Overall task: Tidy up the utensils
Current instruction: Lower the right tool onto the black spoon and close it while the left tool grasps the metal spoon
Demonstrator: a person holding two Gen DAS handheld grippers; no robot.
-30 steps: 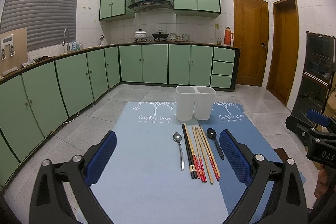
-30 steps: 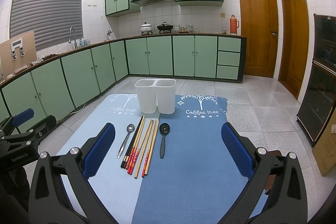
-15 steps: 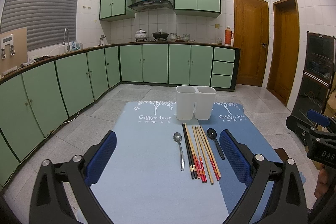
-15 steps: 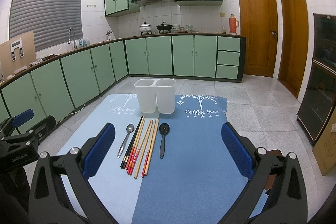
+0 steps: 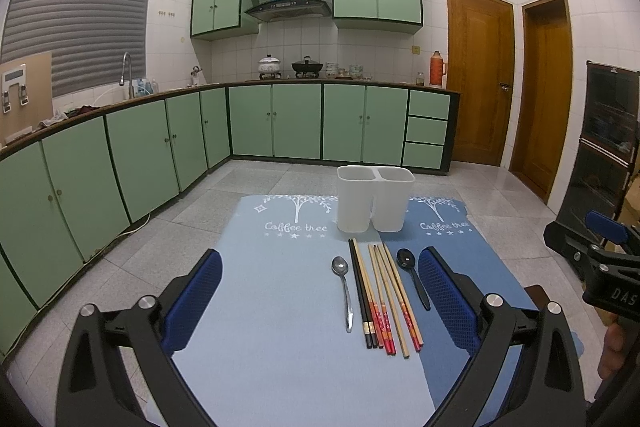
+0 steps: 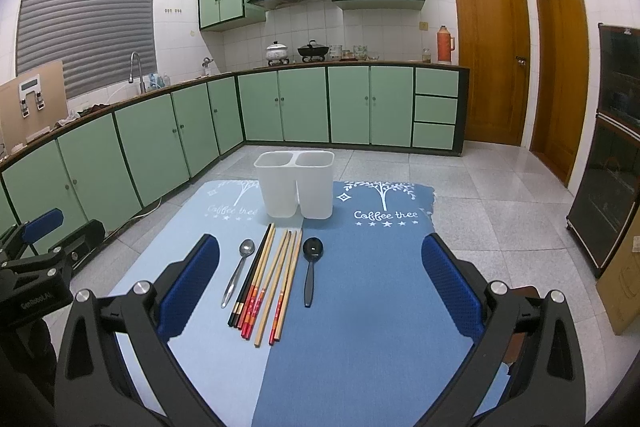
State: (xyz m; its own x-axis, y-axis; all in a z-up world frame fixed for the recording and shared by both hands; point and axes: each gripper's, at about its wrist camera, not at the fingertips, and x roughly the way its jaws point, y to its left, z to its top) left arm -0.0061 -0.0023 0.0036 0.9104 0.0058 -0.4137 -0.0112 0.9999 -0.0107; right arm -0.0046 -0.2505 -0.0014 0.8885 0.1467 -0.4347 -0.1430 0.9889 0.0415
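A white two-compartment utensil holder (image 5: 375, 198) (image 6: 296, 183) stands upright at the far end of a blue mat (image 5: 280, 307) (image 6: 380, 287). In front of it lie a silver spoon (image 5: 345, 291) (image 6: 239, 271), several chopsticks (image 5: 382, 299) (image 6: 267, 283) side by side, and a black spoon (image 5: 413, 277) (image 6: 310, 269). My left gripper (image 5: 320, 299) is open and empty, held above the mat's near end. My right gripper (image 6: 320, 287) is open and empty too, also short of the utensils.
The mat lies on a grey tiled kitchen floor. Green cabinets (image 5: 120, 163) run along the left and back walls. Wooden doors (image 6: 490, 51) stand at the back right and a dark cabinet (image 6: 612, 147) at the right. The right gripper shows at the right edge of the left wrist view (image 5: 600, 259).
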